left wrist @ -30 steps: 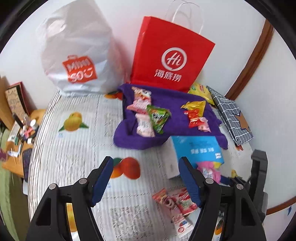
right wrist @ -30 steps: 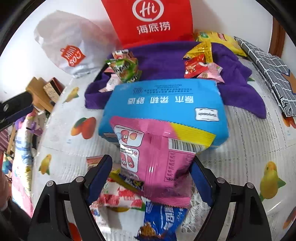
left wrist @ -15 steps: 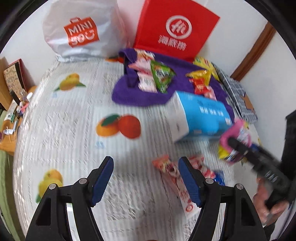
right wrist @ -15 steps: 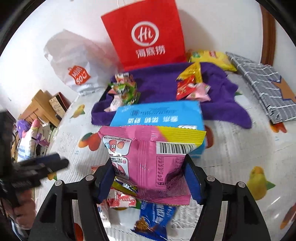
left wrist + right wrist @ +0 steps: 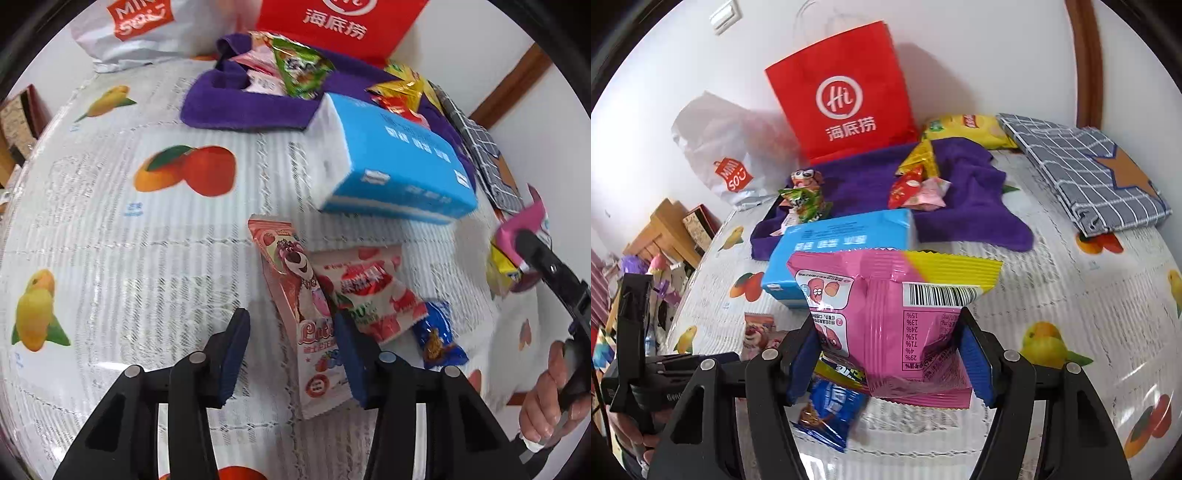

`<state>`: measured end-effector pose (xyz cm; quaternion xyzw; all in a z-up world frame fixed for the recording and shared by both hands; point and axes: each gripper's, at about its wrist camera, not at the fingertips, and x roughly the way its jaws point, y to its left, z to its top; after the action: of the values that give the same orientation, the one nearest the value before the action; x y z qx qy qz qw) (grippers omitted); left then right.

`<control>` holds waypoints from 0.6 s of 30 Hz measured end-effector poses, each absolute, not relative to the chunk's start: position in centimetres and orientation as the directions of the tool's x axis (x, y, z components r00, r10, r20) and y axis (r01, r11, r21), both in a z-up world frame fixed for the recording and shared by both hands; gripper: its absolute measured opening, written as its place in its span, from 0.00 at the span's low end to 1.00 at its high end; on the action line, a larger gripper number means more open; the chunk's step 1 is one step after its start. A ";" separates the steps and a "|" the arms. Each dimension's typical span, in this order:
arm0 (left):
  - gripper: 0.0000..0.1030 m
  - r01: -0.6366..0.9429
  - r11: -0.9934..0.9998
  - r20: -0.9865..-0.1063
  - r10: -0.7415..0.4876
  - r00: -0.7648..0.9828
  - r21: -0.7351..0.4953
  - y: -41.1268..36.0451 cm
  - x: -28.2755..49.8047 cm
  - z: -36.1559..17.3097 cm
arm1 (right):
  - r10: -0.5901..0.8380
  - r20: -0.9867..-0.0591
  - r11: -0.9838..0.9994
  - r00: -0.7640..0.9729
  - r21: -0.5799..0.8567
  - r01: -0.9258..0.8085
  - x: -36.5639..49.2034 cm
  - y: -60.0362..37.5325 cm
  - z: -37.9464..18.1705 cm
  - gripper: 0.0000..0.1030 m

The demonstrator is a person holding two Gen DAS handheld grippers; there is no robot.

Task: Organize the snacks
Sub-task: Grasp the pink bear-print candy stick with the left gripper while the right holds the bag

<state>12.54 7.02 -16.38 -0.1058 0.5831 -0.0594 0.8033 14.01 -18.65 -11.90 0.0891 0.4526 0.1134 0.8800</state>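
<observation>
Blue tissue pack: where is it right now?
The tissue pack lies on the fruit-print tablecloth, mid-table, against the front edge of the purple towel. In the right wrist view it sits just behind the pink snack bag.

Left gripper [image 5: 291,354] closing over a snack on the table [image 5: 110,229]

The pink bear snack packet [image 5: 295,306] lies between the fingers [image 5: 232,354], untouched; blue tissue pack [image 5: 391,170] at one o'clock, purple towel [image 5: 236,107] at twelve.

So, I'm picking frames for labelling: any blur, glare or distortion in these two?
Left wrist view: strong fisheye bending, blue tissue pack slightly smeared, right edge soft. Right wrist view: sharper, glare on the pink snack bag and on the tablecloth.
</observation>
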 end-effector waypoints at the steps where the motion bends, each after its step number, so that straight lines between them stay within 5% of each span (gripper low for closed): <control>1: 0.42 -0.031 0.973 -0.925 -0.207 0.318 -0.229 6.9 12.7 -16.3 | 0.283 -0.777 0.957 0.562 0.265 -0.115 14.1 -19.1 -12.2 0.66; 10: 0.40 -0.025 0.996 -0.942 -0.070 0.330 -0.082 5.0 15.0 -17.3 | 0.282 -0.794 0.956 0.538 0.280 -0.088 14.4 -21.0 -14.1 0.66; 12: 0.34 -0.020 0.998 -0.941 -0.054 0.334 -0.065 4.7 15.5 -17.4 | 0.282 -0.798 0.956 0.533 0.282 -0.084 14.5 -21.4 -14.5 0.66; 14: 0.17 -0.005 1.000 -0.945 -0.006 0.327 -0.008 4.3 15.9 -17.5 | 0.277 -0.803 0.958 0.528 0.276 -0.082 14.7 -21.6 -14.8 0.66; 18: 0.14 -0.016 0.999 -0.949 -0.041 0.314 -0.049 5.1 15.9 -16.7 | 0.254 -0.811 0.966 0.528 0.241 -0.095 14.8 -21.6 -14.6 0.66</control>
<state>15.90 5.15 -16.73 -0.0246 0.5857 -0.0078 0.8101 14.78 -21.62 -14.65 0.0837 0.4756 0.1004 0.8699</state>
